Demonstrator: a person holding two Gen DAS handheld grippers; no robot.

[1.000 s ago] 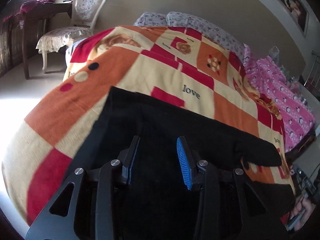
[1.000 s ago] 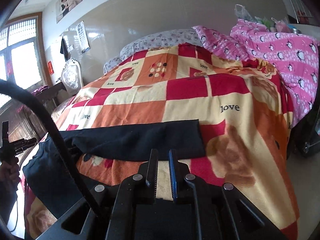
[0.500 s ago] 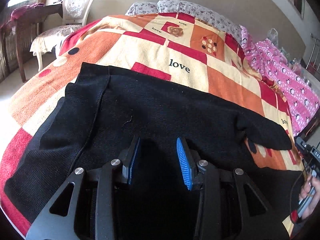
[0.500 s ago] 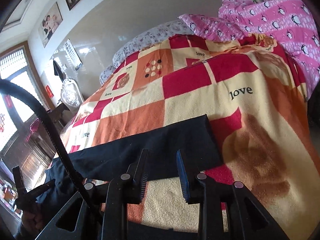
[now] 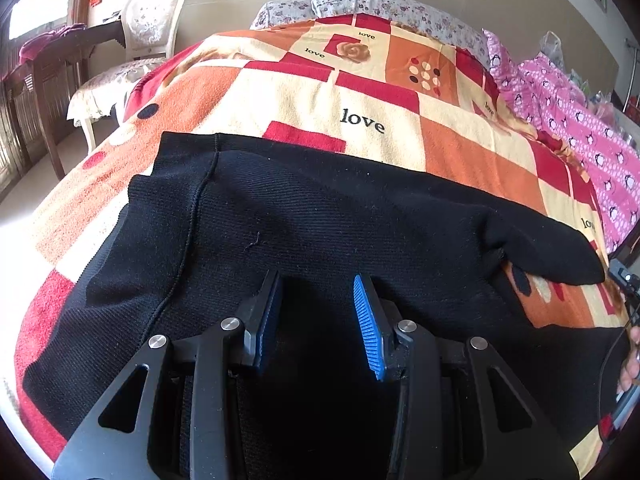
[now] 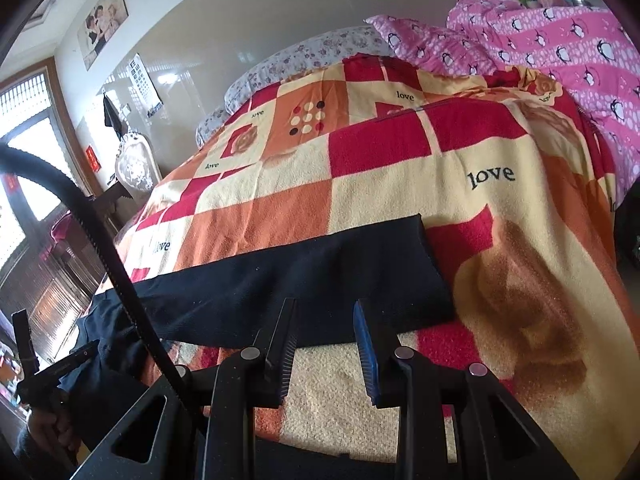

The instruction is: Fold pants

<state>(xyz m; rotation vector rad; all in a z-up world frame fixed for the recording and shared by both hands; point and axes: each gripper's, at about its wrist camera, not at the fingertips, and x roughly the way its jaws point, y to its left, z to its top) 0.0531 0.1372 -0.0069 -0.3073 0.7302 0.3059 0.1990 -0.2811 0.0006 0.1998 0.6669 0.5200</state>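
Observation:
Black knit pants (image 5: 320, 224) lie spread across a red, orange and cream checked blanket (image 5: 360, 92) on a bed. In the left wrist view the waist end is at the left and one leg tapers off to the right. My left gripper (image 5: 316, 280) is open and empty, just above the pants' near part. In the right wrist view one black pant leg (image 6: 300, 280) lies across the blanket (image 6: 400, 184), its hem at the right. My right gripper (image 6: 324, 304) is open and empty at the leg's near edge.
A pink penguin-print quilt (image 6: 560, 44) is heaped on the bed's far right side. Floral pillows (image 5: 380, 4) lie at the headboard wall. A white chair (image 5: 136, 52) and a dark wooden table (image 5: 52, 64) stand left of the bed. A black cable (image 6: 100, 240) crosses the right wrist view.
My right gripper has opened from nearly shut and moved closer to the pant leg. My left gripper has stayed open and moved in over the pants.

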